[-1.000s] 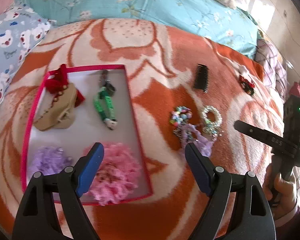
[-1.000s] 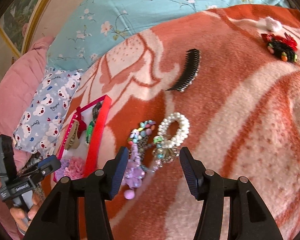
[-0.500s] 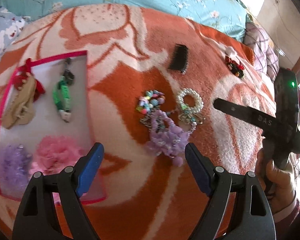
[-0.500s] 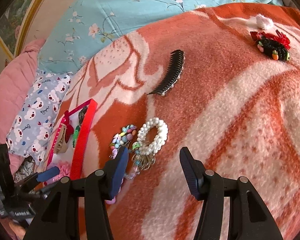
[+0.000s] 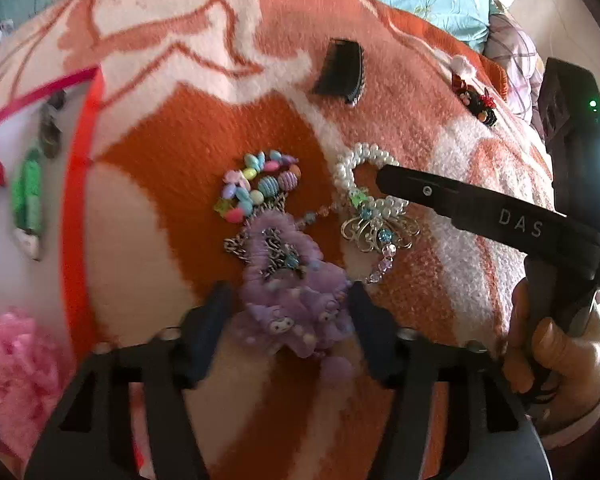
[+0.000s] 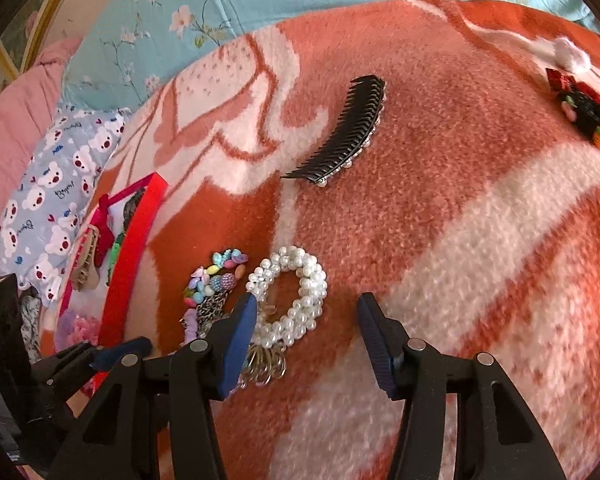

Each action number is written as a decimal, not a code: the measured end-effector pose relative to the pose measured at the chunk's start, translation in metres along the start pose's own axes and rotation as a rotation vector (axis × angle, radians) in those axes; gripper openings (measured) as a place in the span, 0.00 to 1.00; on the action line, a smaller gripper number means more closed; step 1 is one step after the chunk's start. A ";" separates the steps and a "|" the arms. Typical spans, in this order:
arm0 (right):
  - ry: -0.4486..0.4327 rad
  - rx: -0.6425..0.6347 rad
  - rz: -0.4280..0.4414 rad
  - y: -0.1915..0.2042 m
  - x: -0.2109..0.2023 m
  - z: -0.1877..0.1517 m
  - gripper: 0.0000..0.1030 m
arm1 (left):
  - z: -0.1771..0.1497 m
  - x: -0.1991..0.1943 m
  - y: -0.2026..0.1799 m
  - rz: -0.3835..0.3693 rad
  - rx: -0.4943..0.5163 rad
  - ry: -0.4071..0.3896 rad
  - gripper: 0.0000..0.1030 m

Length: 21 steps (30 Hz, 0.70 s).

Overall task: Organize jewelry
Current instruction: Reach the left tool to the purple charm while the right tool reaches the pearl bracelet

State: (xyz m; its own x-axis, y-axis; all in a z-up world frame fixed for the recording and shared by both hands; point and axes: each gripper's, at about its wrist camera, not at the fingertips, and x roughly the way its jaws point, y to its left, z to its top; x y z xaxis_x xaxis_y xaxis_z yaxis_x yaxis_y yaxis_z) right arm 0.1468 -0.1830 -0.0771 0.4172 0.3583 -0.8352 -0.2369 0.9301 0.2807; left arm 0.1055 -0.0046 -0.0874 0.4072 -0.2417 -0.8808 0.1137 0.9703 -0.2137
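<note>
Two tongs open over the blanket.
Left tongs straddle the purple charm; right tongs gape beside the pearl bracelet.

pearl bracelet crowds beaded bracelet, blanket rightward bare

Both grippers hang low with jaws spread: left gripper, right gripper, hand gripping its handle.

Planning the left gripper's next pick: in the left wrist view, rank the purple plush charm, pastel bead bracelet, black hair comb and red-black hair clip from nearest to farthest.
From the left gripper:
1. Purple plush charm, between the open jaws.
2. Pastel bead bracelet, just beyond, slightly left.
3. Black hair comb, farther up, slightly right.
4. Red-black hair clip, far upper right.
</note>
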 end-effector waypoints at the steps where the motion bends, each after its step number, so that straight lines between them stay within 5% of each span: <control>1: -0.001 -0.009 -0.010 0.001 0.002 0.001 0.49 | -0.001 0.002 0.000 -0.004 -0.001 0.000 0.49; 3: -0.002 -0.028 -0.044 0.003 0.004 -0.001 0.40 | -0.002 0.003 -0.003 0.001 0.011 -0.008 0.46; 6: 0.002 -0.036 -0.044 0.005 0.005 -0.002 0.14 | -0.004 0.001 -0.004 0.000 0.022 -0.012 0.43; 21: -0.097 0.050 0.088 0.008 -0.046 -0.007 0.12 | -0.014 -0.049 -0.002 -0.035 0.022 -0.096 0.40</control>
State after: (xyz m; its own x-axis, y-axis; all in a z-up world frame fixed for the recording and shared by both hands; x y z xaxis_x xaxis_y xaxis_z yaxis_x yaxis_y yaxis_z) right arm 0.1193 -0.1927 -0.0400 0.4804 0.4425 -0.7572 -0.2332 0.8968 0.3761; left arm 0.0723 0.0050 -0.0501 0.4876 -0.2771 -0.8279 0.1487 0.9608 -0.2339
